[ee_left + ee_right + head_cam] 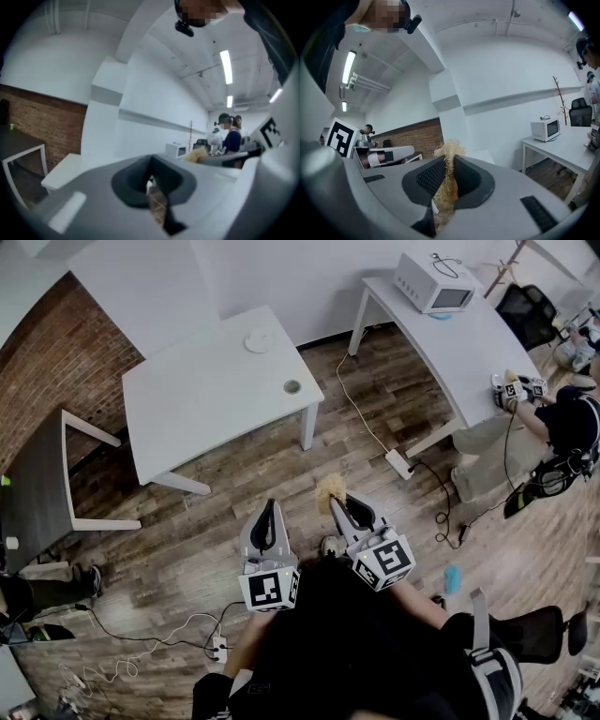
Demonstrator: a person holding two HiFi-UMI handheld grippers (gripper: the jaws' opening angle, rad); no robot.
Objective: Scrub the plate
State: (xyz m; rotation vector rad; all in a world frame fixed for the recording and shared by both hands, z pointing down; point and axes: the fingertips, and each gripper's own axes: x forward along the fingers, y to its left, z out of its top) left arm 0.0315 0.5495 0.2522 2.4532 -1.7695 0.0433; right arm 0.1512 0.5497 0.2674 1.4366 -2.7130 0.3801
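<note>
A small white plate lies near the far edge of the white table, well ahead of both grippers. My right gripper is shut on a straw-coloured scrubber, held above the wood floor. In the right gripper view the scrubber sticks up between the ribbed pads of the gripper. My left gripper hangs beside it with its jaws together and nothing in them. The left gripper view shows those jaws shut, with the scrubber off to the right.
A long white table at the right carries a microwave. Another person sits at its near end with grippers. A dark table stands at the left. Cables and a power strip lie on the floor.
</note>
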